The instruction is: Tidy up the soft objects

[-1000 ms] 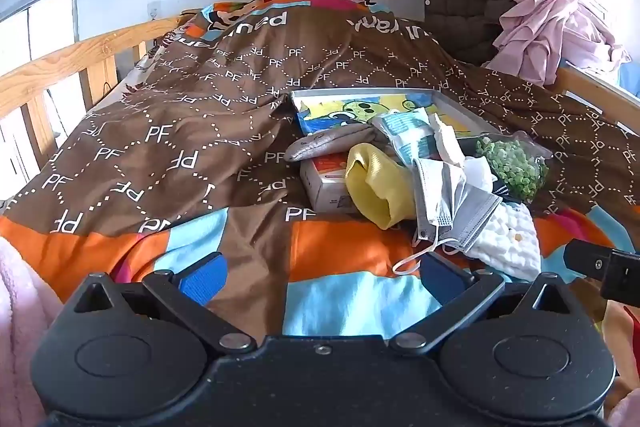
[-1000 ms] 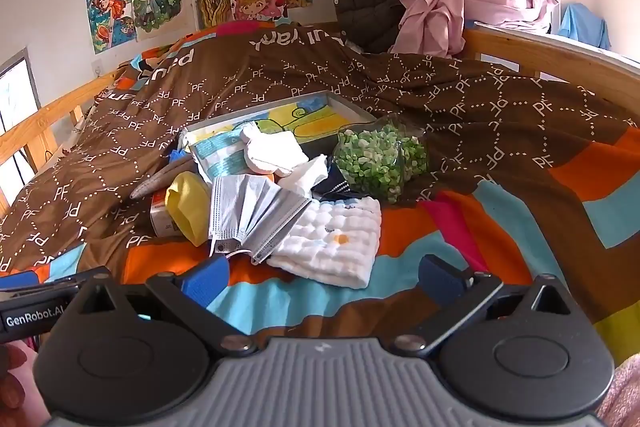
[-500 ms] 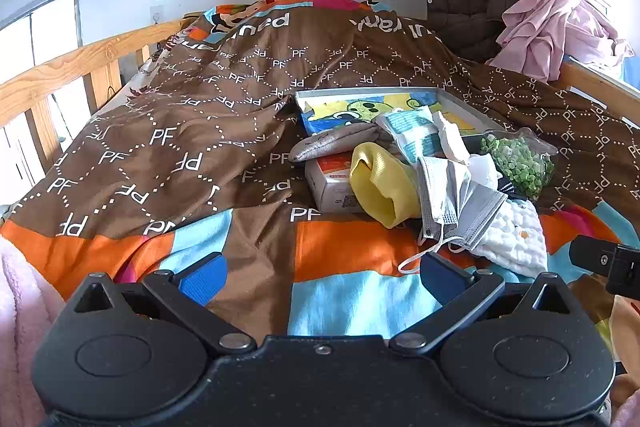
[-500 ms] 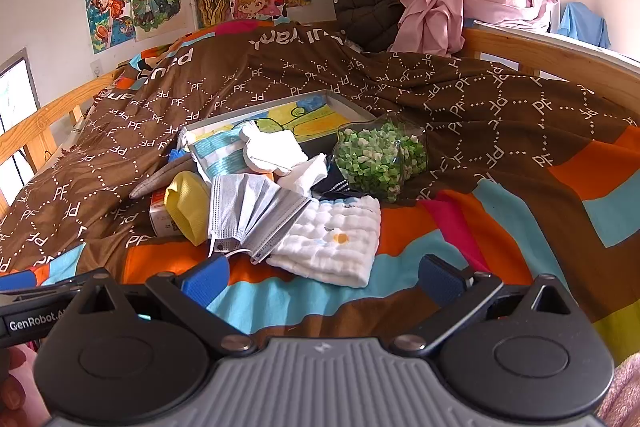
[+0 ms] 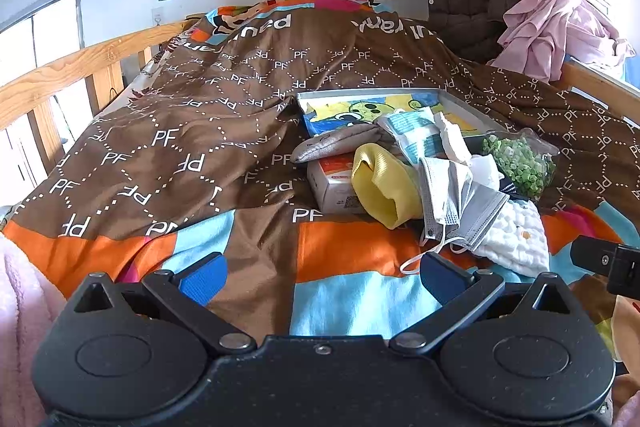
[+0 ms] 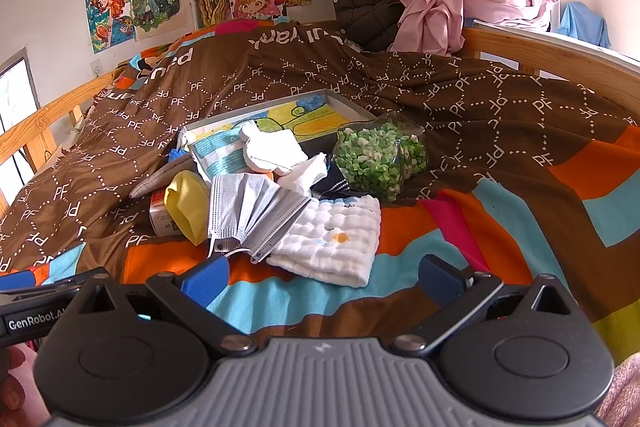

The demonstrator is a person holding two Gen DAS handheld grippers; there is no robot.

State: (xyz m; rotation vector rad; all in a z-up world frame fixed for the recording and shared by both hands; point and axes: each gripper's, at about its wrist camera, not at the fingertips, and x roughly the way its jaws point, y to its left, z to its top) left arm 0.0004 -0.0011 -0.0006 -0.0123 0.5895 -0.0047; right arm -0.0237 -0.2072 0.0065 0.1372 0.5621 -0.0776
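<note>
A heap of soft things sits in the middle of the bed, on the brown blanket. The heap leans on the near edge of a flat tray with a colourful picture inside. I think the tray is where the soft things should go, so it waits close by.

In the heap are grey face masks, a white quilted cloth, a yellow cloth, a small box and a clear bag of green bits. The masks lie partly on top of the white cloth.

The left tongs are wide open and hold nothing. The right tongs are wide open and empty too. Both hang low near the foot edge of the bed. The heap is just ahead of them. The white cloth is closest to the right tongs, so it looks easy to grab first.
</note>
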